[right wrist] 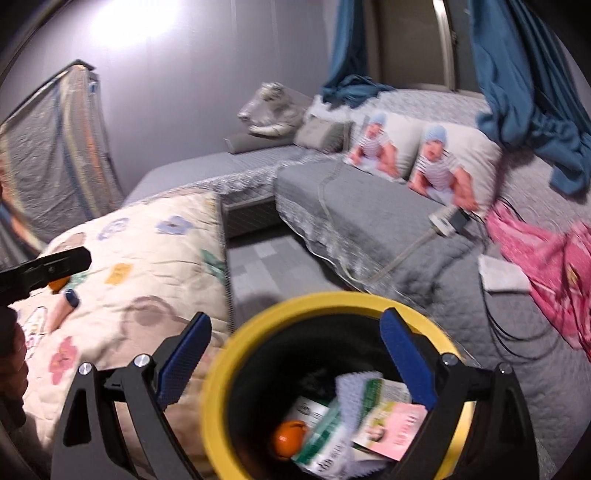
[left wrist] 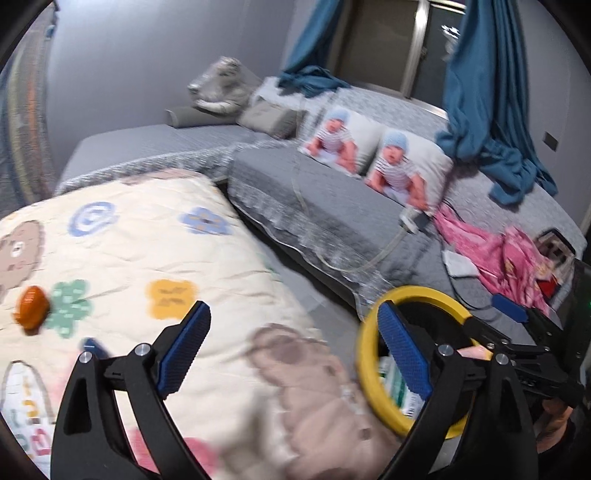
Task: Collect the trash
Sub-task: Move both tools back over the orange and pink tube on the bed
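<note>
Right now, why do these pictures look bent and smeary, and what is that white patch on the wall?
Both views are fisheye, so edges curve inside dark corners. Left wrist view: motion blur smears the patterned quilt and yellow-rimmed bin. Right wrist view: lamp glare washes out the wall; the bin's near rim blurs.

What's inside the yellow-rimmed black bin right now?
Yellow-rimmed black bin holds an orange round piece, green-and-white packets, a pink wrapper and pale paper. Anything beneath them is hidden.

The yellow-rimmed bin is partly hidden behind the left gripper's finger in the left wrist view; its lower rim is cut off in the right wrist view; the wrappers inside are too blurred to read; the quilt's near prints smear.
</note>
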Tool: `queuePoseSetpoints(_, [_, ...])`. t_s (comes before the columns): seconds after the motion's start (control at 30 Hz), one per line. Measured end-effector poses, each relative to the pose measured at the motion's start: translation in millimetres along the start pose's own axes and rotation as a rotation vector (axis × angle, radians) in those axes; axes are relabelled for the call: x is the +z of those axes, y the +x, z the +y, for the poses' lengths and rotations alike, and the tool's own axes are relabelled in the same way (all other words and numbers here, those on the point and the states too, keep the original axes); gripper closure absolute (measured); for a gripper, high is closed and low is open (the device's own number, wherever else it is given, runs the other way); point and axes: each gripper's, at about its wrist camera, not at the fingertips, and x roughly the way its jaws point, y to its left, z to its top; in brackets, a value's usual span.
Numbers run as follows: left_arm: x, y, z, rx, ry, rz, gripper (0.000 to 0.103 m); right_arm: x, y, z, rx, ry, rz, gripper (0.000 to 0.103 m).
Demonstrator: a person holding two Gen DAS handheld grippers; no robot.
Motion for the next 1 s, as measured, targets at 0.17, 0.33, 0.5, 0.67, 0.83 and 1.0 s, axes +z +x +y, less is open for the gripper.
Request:
queuePoseSetpoints(0.17, [3.5,-30.7,40.6,0.082,-0.031,-0.053,0.013,9.4,2.1,35.3,0.082,-0.035,-0.016,0.014])
queuePoseSetpoints(0.33, [2.5,-60.9,78.4,0.16,-0.06,-0.089,0.013,15.1,4.7,70.8,0.149,-0.075,-0.02,0.014])
queuePoseSetpoints(0.5, [-3.9,-81.9,116.5,0.22,-0.102,-0.101,0.012,18.1,4.7,107.9,0.213,-0.131,-0.024,0.014])
queuePoseSetpoints(0.67, [-12.6,-95.6,146.3,0.279,-0.119,-0.102,0.012,20.5,8.5,146.3,0.289,-0.175,-0.005,0.014])
queuePoseSetpoints(0.83, [-21.7,-103.7,176.8,0.33,-0.135,-0.094,0.012,15.9,15.4,187.1,0.363,-0.224,0.03,0.013])
queuePoseSetpoints(1.0, [-29.1,-103.7,204.9,0.347,-0.135,-0.082,0.011,8.9,21.0,224.3,0.424,-0.27,0.062,0.013])
